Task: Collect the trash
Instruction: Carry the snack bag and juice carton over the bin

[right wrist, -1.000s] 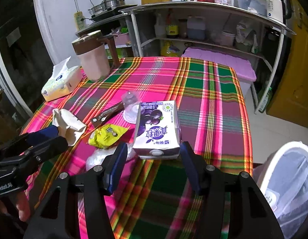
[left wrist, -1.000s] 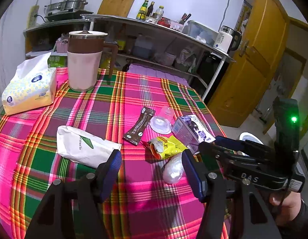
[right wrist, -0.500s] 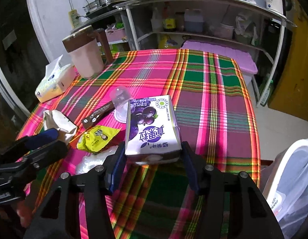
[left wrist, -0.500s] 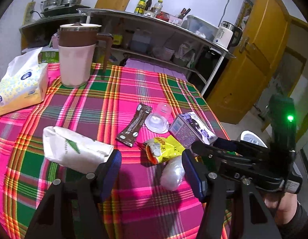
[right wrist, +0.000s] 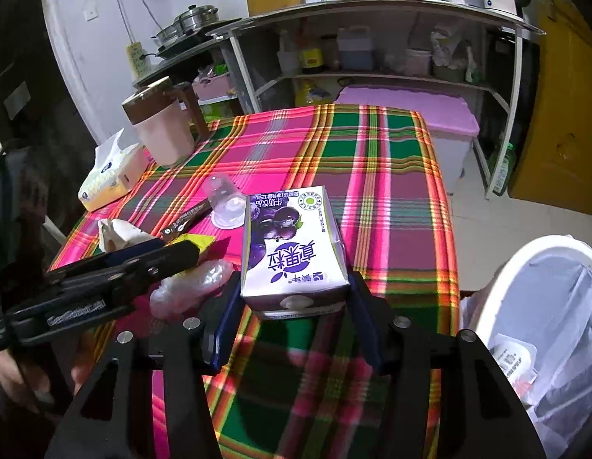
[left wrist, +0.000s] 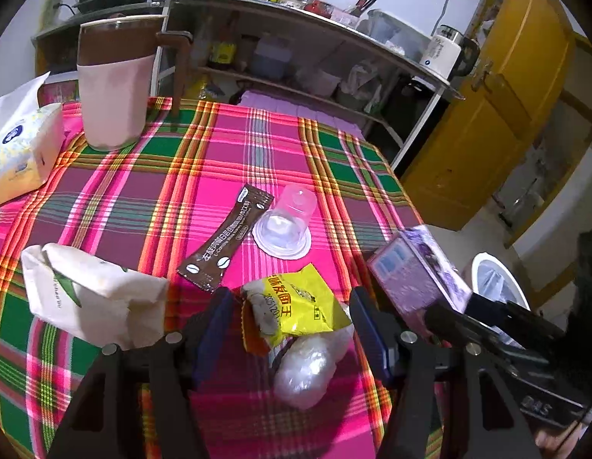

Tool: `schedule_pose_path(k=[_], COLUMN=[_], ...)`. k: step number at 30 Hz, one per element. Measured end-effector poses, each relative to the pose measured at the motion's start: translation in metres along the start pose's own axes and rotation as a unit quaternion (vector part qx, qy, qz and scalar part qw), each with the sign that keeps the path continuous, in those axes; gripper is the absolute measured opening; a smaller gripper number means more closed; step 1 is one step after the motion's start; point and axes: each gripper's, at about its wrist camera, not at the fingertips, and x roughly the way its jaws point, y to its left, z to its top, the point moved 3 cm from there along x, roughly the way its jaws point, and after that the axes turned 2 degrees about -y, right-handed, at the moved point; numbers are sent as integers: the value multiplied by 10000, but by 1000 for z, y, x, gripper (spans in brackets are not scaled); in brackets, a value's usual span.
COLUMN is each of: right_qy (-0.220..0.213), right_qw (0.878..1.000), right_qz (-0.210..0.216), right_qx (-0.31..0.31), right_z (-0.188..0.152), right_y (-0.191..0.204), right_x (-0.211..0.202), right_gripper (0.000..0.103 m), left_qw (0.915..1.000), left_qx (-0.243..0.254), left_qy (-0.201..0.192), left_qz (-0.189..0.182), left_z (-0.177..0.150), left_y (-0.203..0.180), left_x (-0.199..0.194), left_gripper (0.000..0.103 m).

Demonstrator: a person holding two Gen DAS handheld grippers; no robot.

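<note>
the right gripper (right wrist: 294, 306) is clamped on the purple milk carton (right wrist: 292, 244), its pads pressing the carton's two side walls near the bottom end, so the carton's long axis runs straight out ahead along the fingers. the carton looks lifted clear of the plaid tablecloth (right wrist: 391, 176). the white trash bin (right wrist: 533, 267), lined with a clear bag, stands off the table's near corner, to the right of and below the carried carton (this is the relation the coming move turns on): the carton probably has to swing right, past the table edge, before it can be dropped in.

the left gripper (left wrist: 288, 325) hangs with its fingers spread and nothing pinched, straddling the yellow snack wrapper (left wrist: 299, 302) and the crumpled clear plastic (left wrist: 307, 363) lying between and just below them; it is plainly the nearer hand for those two. the brown sachet (left wrist: 227, 241), the upturned clear cup (left wrist: 286, 222) and the white paper bag (left wrist: 89, 298) lie farther up the table.

in the left wrist view the carton is blurred and the bin is mostly hidden behind the right gripper. the bin's far rim is cut off in the right wrist view, and what already lies inside it is hard to make out.
</note>
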Motion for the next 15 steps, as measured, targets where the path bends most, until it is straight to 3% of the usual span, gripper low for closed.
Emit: schedule_pose_path(k=[7,15], right_qy=[-82,-185], right_qw=[9999,9997], right_qz=[27,2], right_qx=[84,135], right_z=[-4,-13], right_y=[-8,-13], right_x=[-13,-34], right_gripper=[54,54], left_qw=[9997,9996], left_qx=[105,204], left_qy=[69,-12], left_qz=[207,182], left_z=[-3,-12], left_y=[-2,-8], left_x=[8,-7], left_gripper=[44,37])
